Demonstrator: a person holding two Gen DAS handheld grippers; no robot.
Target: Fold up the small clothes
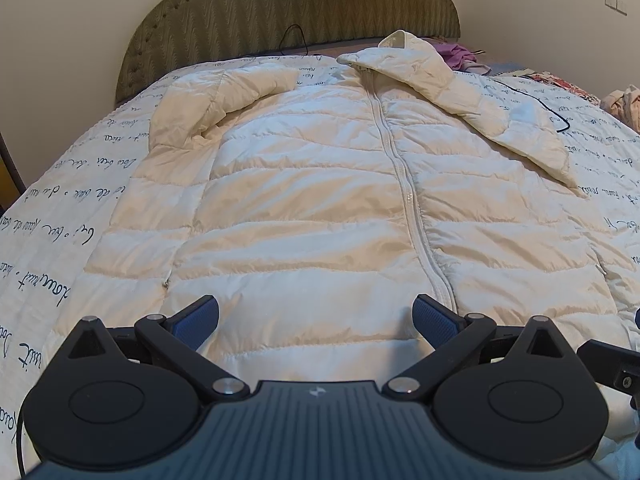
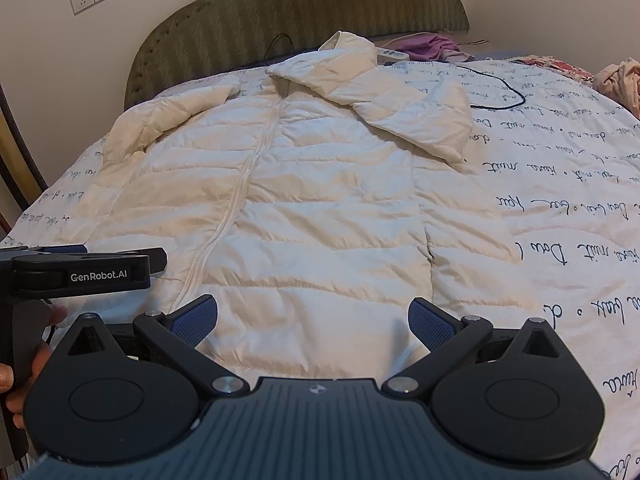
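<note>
A cream quilted puffer jacket [image 1: 320, 200] lies front up on the bed, zipped, hem toward me, hood at the far end. It also shows in the right wrist view [image 2: 312, 208]. Its left sleeve [image 1: 224, 96] is bent inward and its right sleeve [image 1: 500, 116] lies diagonally over the shoulder. My left gripper [image 1: 316, 320] is open and empty, just above the hem left of the zipper. My right gripper [image 2: 312, 320] is open and empty above the hem right of the zipper. The left gripper's body [image 2: 80, 268] shows at the left edge of the right wrist view.
The bed carries a white quilt with dark script [image 2: 560, 200]. A padded green headboard [image 1: 296, 8] stands behind. A black cable [image 2: 500, 92], a white remote [image 2: 392, 55], purple clothes [image 2: 432, 46] and other garments [image 2: 620, 80] lie at the far right.
</note>
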